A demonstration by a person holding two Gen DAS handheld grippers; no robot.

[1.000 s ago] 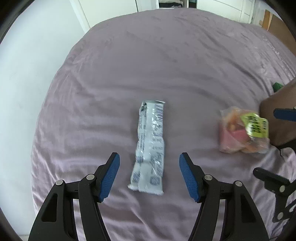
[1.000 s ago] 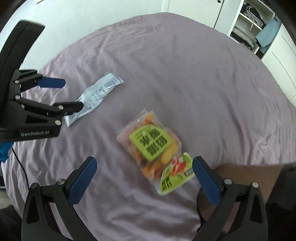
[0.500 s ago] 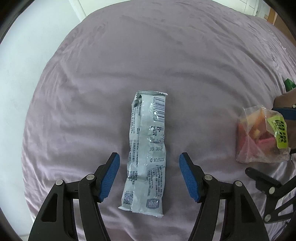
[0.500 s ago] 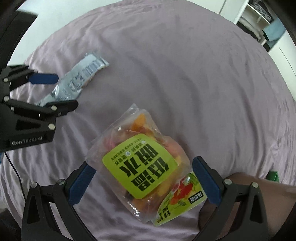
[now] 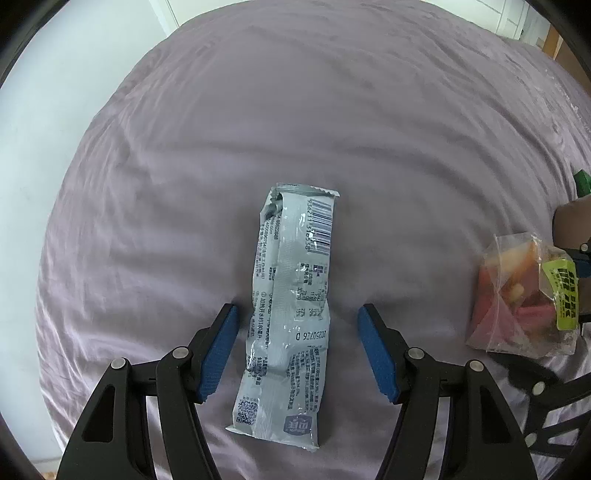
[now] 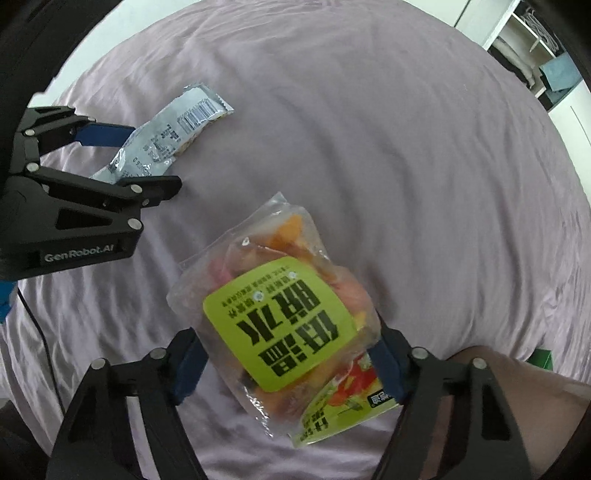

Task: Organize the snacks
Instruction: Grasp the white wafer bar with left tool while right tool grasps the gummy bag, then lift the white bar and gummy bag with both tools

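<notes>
A long silver-grey snack packet (image 5: 291, 314) lies flat on the purple bed sheet (image 5: 332, 129). My left gripper (image 5: 297, 308) is low over it and open, one blue pad on each side with a gap to the packet. A clear bag of coloured snacks with a lime-green label (image 6: 280, 317) lies between the fingers of my right gripper (image 6: 286, 363). That gripper stands wide and open, and the bag's edges cover its fingertips. A green and white packet (image 6: 351, 406) lies partly under the bag. The right wrist view also shows the left gripper (image 6: 147, 162) over the silver packet (image 6: 177, 133).
A person's bare leg (image 6: 498, 406) rests on the bed just right of the right gripper. A small green object (image 6: 541, 358) lies beyond it. White wardrobes and open shelves (image 6: 532, 33) stand past the far edge of the bed. A black cable (image 6: 40, 332) trails at left.
Both grippers have come down toward the bed. The silver packet now sits between the left pads, and the clear bag now fills the gap between the right fingers.
</notes>
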